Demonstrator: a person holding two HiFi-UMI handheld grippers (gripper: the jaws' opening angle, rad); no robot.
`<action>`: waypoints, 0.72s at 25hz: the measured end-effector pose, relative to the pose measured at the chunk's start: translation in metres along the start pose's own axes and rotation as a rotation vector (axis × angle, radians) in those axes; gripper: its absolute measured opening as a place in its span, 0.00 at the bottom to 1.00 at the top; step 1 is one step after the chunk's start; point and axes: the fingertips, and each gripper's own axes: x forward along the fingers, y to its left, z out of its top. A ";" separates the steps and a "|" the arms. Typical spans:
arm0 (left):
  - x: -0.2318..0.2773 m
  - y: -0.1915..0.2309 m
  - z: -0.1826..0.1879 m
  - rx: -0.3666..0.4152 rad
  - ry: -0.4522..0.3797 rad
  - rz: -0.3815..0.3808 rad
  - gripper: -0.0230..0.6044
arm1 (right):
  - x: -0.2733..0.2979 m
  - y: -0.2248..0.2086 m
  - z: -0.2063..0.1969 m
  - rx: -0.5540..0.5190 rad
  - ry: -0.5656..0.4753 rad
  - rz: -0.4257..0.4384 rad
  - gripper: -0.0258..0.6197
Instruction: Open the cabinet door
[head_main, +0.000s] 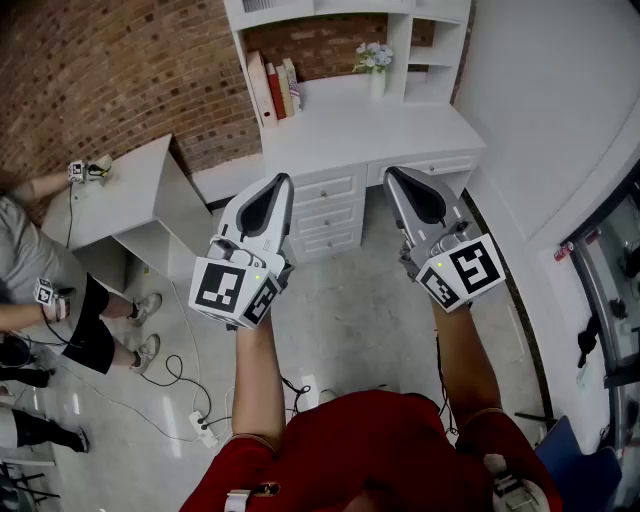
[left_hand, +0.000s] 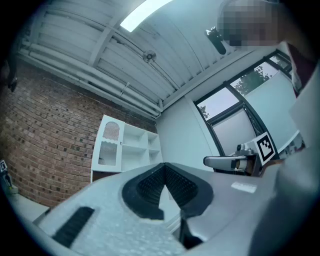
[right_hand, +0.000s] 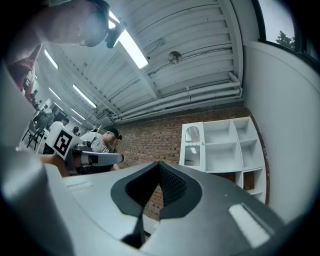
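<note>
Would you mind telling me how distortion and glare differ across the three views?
Head view: evenly lit, sharp, the white desk bowed mildly. Left gripper view: heavy fisheye, dark corners, ceiling light blown out. Right gripper view: likewise, shelf unit curved.

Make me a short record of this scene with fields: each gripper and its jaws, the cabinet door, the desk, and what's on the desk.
left gripper: held up facing the desk, jaws together, nothing between them
right gripper: beside the left one, jaws together, empty
cabinet door: white slatted door, upper left above the desk, looks closed, neither gripper touches it
desk: white, against the brick wall, drawers below
on the desk: books standing at the left, flowers at the right
task: door not yet opened
</note>
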 end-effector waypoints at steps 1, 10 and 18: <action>-0.002 0.000 0.000 0.001 -0.002 -0.003 0.04 | 0.000 0.003 0.000 0.001 -0.002 0.002 0.06; -0.024 0.014 -0.003 -0.020 0.002 -0.035 0.04 | 0.014 0.026 0.001 0.034 -0.015 -0.021 0.06; -0.034 0.046 -0.018 -0.049 0.014 -0.054 0.04 | 0.031 0.041 -0.010 0.012 0.011 -0.043 0.06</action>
